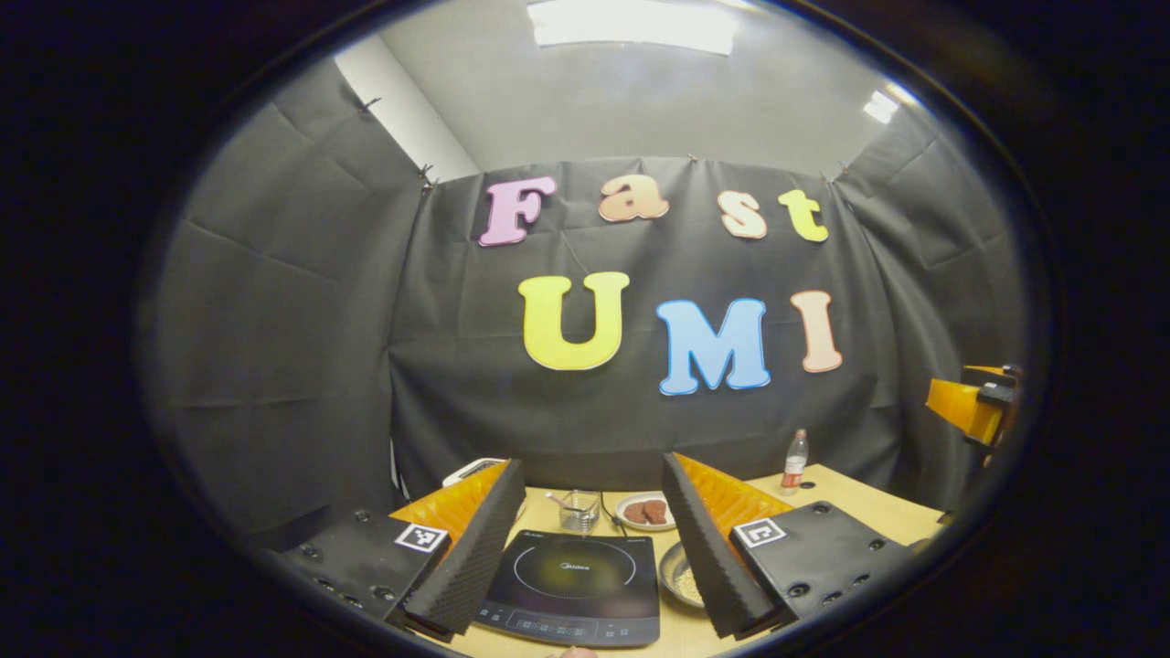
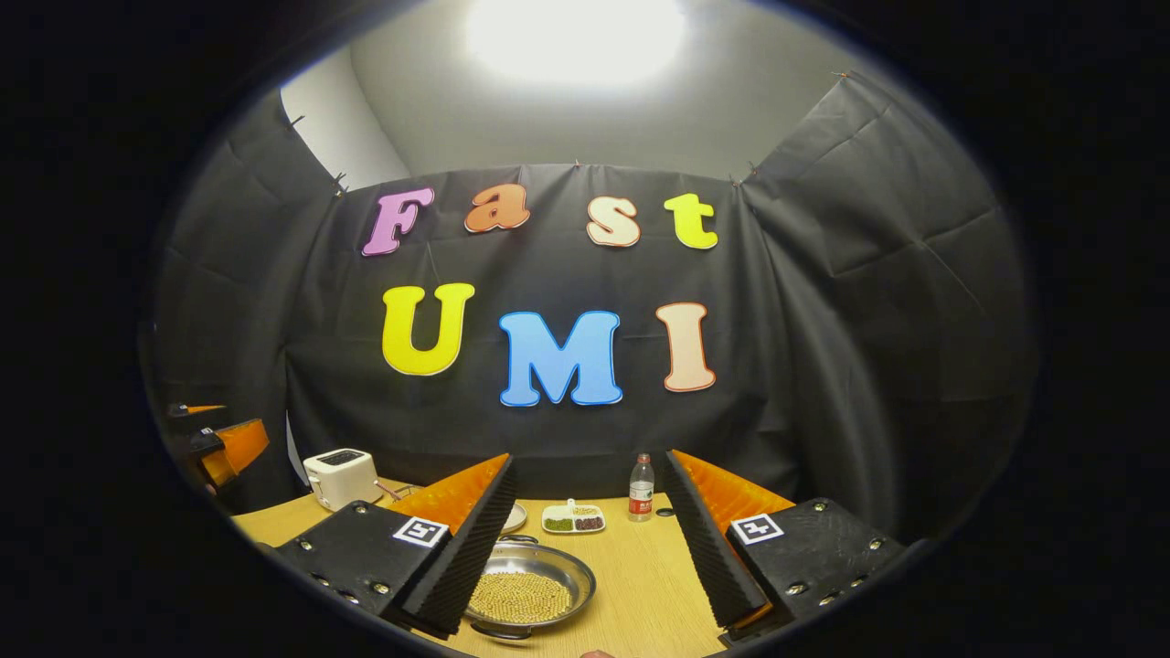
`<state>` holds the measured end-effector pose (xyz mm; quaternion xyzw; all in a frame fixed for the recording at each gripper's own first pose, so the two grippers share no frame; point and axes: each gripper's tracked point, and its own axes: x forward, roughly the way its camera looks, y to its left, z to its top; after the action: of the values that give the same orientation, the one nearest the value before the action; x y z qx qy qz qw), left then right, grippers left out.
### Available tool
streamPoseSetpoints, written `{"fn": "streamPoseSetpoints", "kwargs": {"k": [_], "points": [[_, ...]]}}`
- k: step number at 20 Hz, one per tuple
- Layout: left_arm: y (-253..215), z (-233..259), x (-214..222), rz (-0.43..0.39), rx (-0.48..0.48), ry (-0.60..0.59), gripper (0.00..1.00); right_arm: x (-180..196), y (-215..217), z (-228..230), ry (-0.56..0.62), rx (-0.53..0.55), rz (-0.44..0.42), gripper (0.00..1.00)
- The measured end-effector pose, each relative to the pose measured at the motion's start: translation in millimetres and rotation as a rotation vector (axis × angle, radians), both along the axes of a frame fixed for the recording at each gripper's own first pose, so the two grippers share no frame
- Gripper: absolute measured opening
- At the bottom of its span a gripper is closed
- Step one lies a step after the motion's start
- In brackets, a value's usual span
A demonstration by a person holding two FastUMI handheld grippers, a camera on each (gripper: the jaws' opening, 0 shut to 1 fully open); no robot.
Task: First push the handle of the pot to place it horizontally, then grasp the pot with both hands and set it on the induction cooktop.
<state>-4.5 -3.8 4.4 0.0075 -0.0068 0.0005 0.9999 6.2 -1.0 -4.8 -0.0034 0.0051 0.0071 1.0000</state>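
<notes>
A black induction cooktop (image 1: 567,585) lies on the wooden table between the fingers of my left gripper (image 1: 590,557), which is open and holds nothing. The pot (image 1: 681,576) is a shallow metal pan of pale beans just right of the cooktop, half hidden behind my left gripper's right finger. In the right gripper view the pot (image 2: 526,589) sits low and left of centre, its left side covered by the left finger. A dark loop handle (image 2: 498,630) shows at its near rim. My right gripper (image 2: 585,548) is open and empty above the table.
Behind the cooktop stand a glass container (image 1: 579,510) and a plate of brown pieces (image 1: 644,510). A bottle (image 2: 642,489), a divided dish of beans (image 2: 573,519) and a white toaster (image 2: 340,475) sit at the table's back. The other gripper (image 1: 973,407) hangs at the right.
</notes>
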Motion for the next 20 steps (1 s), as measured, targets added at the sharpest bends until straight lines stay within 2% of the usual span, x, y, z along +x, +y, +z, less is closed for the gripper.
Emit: {"fn": "streamPoseSetpoints", "kwargs": {"k": [7,10,12,15,19,20], "points": [[-2.3,0.5,-4.7,0.002,0.003,0.001,1.00,-2.8,-1.5,-0.1,-0.001,-0.007,0.009,0.96],[-2.1,2.0,-5.0,0.002,0.006,-0.002,0.98,-1.3,0.1,-0.6,0.003,-0.007,0.014,0.96],[-2.5,3.0,-3.9,0.003,0.007,-0.005,0.98,-1.3,-0.6,-1.0,0.004,-0.011,0.016,0.91],[-3.0,3.5,-1.9,0.005,0.007,-0.007,0.98,0.5,-0.4,-1.6,0.006,-0.015,0.016,0.73],[-4.9,5.9,-1.5,0.008,0.010,-0.011,0.98,4.1,1.6,-6.4,0.028,-0.019,0.033,0.71],[-5.4,6.0,-1.8,0.009,0.012,-0.013,1.00,3.4,-4.2,-3.7,0.018,-0.017,0.012,0.71]]}}
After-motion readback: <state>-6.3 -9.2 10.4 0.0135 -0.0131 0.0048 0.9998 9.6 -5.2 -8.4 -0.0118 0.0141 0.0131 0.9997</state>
